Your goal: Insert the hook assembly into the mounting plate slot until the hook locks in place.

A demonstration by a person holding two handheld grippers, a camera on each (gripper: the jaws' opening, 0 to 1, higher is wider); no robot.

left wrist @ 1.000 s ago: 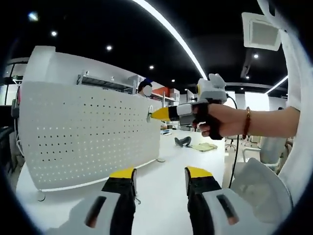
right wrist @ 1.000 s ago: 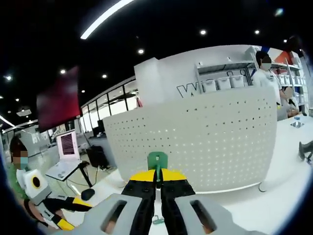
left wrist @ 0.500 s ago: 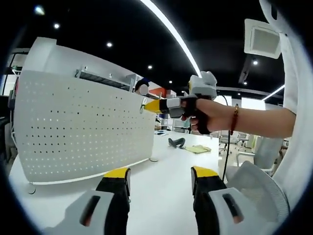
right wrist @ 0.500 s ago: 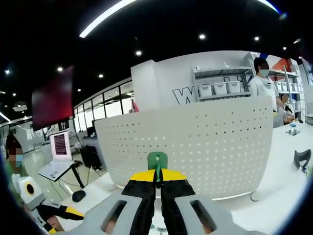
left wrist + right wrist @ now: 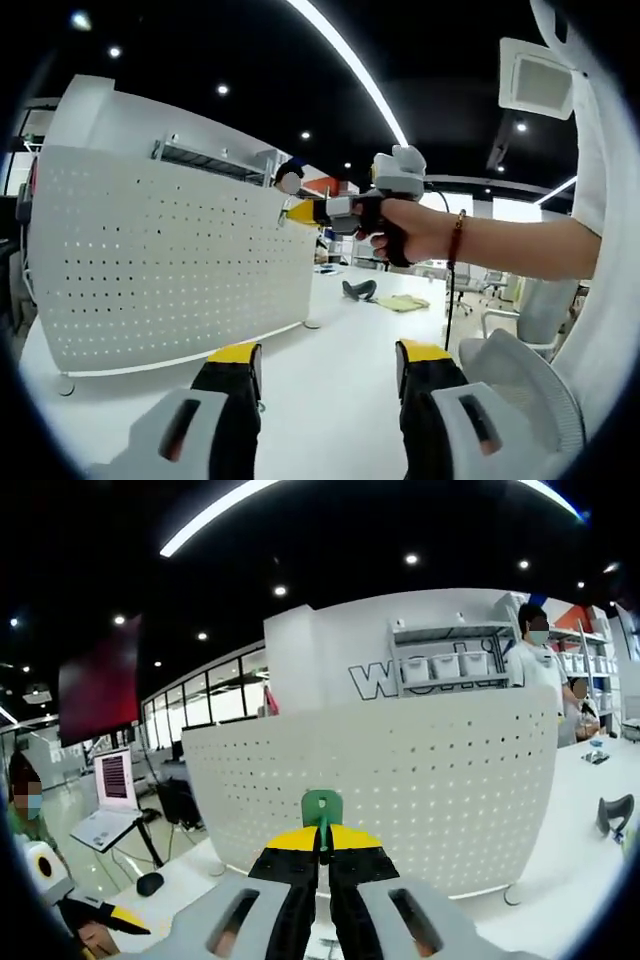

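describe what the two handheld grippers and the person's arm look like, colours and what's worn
Both grippers, left gripper and right gripper, have light grey bodies, black jaws and yellow tips. In the left gripper view the right one trails a black cable. The hand wears a black strap, the wrist a beaded bracelet, with a white sleeve above.

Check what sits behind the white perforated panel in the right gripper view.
Above the perforated panel, a shelf of white bins, wall lettering and a standing person show. The panel covers whatever is lower. The right gripper holds the green hook in front.
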